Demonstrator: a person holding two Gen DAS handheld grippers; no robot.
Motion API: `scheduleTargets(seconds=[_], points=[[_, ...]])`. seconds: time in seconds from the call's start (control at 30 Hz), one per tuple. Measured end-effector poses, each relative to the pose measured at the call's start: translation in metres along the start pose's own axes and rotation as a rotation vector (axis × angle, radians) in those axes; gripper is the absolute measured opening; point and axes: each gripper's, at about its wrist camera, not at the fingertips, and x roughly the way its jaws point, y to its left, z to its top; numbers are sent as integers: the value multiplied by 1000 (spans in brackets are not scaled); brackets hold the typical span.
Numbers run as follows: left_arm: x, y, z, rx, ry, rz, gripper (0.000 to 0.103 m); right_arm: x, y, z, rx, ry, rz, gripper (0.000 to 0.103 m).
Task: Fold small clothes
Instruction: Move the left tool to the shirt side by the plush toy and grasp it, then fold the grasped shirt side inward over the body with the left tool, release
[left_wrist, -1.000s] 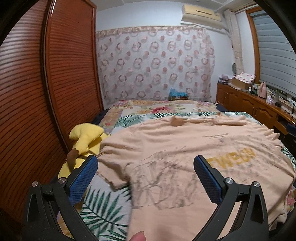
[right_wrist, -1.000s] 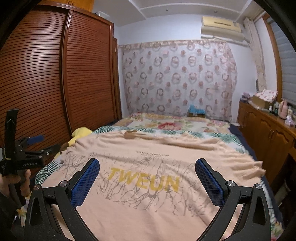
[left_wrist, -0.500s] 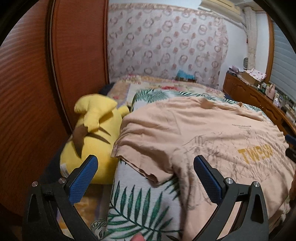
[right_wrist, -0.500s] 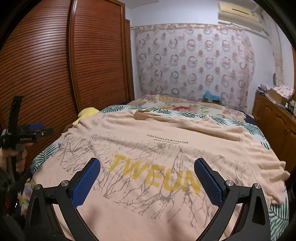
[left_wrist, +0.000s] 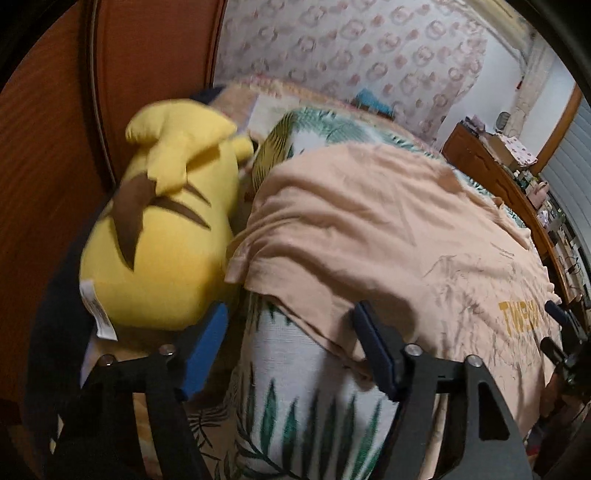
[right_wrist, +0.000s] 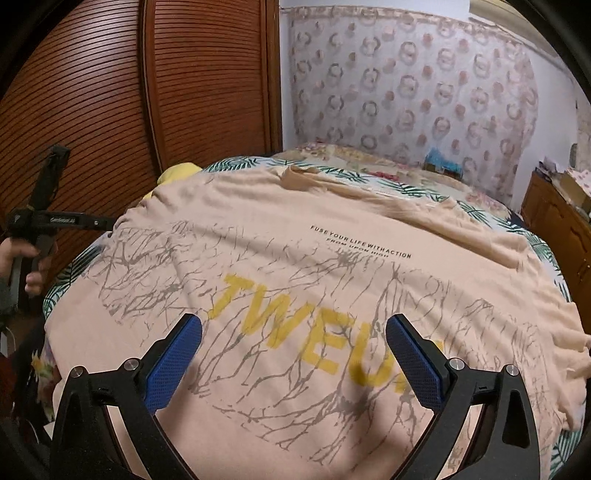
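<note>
A peach T-shirt (right_wrist: 295, 240) with a yellow "TWEUN" print lies spread flat on the bed. Its left sleeve (left_wrist: 280, 266) hangs over the bed's left edge. My left gripper (left_wrist: 291, 343) points down at that sleeve's hem with its jaws closing. The hem lies between the blue pads, and neither pad presses on it. My right gripper (right_wrist: 295, 365) hovers open over the printed chest, with nothing between its fingers. In the right wrist view, a hand (right_wrist: 22, 258) holds the left gripper at the far left.
A yellow plush toy (left_wrist: 162, 240) lies against the sleeve, between the bed and the brown slatted wardrobe (right_wrist: 184, 92). The leaf-print bedcover (left_wrist: 295, 398) shows under the shirt. A wooden dresser (left_wrist: 491, 173) lines the right wall. A patterned curtain (right_wrist: 406, 92) hangs at the back.
My left gripper swung left and down to the shirt's left sleeve, and its jaws have narrowed. My right gripper moved in closer over the print.
</note>
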Motion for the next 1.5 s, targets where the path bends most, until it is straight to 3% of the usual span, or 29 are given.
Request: scheduleTargets(seconds=[0.1, 0.27, 0.37, 0.47, 0.63, 0.73, 0.87, 1.03, 1.23, 1.27, 1.43, 1.5], points=[[4, 8, 3, -36, 20, -65, 63, 0, 3, 4, -16, 21, -16, 100], [3, 11, 9, -59, 24, -129, 39, -3, 13, 5, -55, 17, -47, 99], [-5, 3, 11, -16, -7, -51, 22, 1, 19, 4, -62, 4, -55, 99], [-10, -2, 14, 30, -27, 6, 14, 3, 19, 4, -56, 4, -53, 99], [-22, -9, 21, 81, -87, 81, 11, 3, 18, 4, -55, -2, -53, 99], [-29, -13, 27, 105, -109, 89, 11, 3, 19, 3, -62, -3, -59, 99], [-28, -19, 31, 136, -104, 85, 4, 2, 21, 2, -69, -4, -61, 99], [-29, -22, 32, 124, -112, 105, 4, 2, 20, 0, -67, -5, -60, 99], [-32, -6, 28, 63, -110, 92, 42, 2, 20, 1, -68, -4, -61, 99], [-33, -4, 26, 58, -109, 85, 44, 2, 20, 0, -68, -4, -61, 99], [-18, 3, 20, 51, -68, 87, 44, 2, 20, 0, -67, -1, -60, 99], [-10, 2, 19, 57, -51, 75, 36, 2, 20, -1, -67, -1, -60, 99]])
